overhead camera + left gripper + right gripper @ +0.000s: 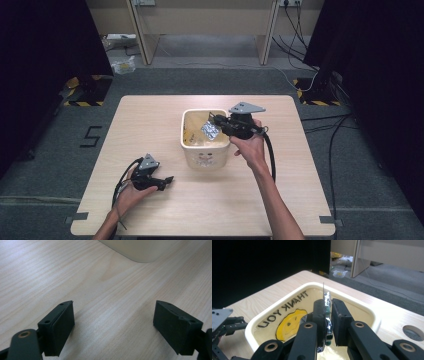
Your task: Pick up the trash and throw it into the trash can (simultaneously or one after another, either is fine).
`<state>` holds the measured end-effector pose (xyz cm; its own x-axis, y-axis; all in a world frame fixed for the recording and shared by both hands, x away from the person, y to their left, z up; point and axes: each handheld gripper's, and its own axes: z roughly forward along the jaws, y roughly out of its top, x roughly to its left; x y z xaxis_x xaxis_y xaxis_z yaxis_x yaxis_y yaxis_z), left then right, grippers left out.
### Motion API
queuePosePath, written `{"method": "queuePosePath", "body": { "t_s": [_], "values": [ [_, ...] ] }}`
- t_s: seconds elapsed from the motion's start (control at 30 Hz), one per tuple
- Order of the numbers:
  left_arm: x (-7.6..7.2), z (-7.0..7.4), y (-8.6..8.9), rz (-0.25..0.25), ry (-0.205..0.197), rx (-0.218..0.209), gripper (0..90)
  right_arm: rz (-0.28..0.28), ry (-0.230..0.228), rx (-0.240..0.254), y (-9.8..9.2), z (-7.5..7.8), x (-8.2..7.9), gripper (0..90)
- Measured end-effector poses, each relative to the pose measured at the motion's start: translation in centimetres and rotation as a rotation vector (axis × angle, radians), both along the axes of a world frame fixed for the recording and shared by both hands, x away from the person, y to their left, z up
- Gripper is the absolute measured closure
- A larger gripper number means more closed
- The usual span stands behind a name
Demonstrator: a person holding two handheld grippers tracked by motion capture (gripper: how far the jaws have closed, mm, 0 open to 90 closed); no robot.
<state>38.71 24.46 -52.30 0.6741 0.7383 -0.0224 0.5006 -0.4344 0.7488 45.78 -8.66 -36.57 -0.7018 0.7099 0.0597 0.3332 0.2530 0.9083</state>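
Foil wrapper (326, 315) sits pinched between the closed jaws of the right gripper (216, 125), held over the open mouth of the cream bin (205, 159) on the worktop (150, 120). Picking up looks done; what is left, judging by this, is letting go so the wrapper drops inside. Left gripper (113, 326) rests near the bin's front-left side, jaws wide apart and holding nothing
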Motion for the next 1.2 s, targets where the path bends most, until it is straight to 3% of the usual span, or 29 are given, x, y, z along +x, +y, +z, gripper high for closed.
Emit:
{"method": "queuePosePath", "body": {
  "t_s": [0.7, 0.8, 0.87, 1.0, 1.2],
  "values": [
    [0.0, 0.0, 0.0, 0.0, 0.002, 0.0, 16.4, 0.052, 0.061, -0.125, 4.1, -1.0, 1.2, 80.7],
    [0.0, 0.0, 0.0, -0.002, 0.003, 0.001, 16.4, 0.048, 0.08, -0.12, 4.3, -1.1, 1.4, 76.1],
    [0.0, 0.0, 0.0, -0.001, 0.002, -0.001, 16.4, 0.04, 0.078, -0.119, 4.2, -0.9, 1.4, 67.8],
    [0.0, 0.0, 0.0, 0.0, 0.002, 0.0, 16.4, 0.021, 0.066, -0.112, 3.6, -0.4, 1.2, 59.3],
    [0.0, 0.0, 0.0, 0.0, 0.002, 0.0, 16.4, -0.008, 0.054, -0.093, 2.1, 0.4, 0.8, 54.9]
  ]
}}
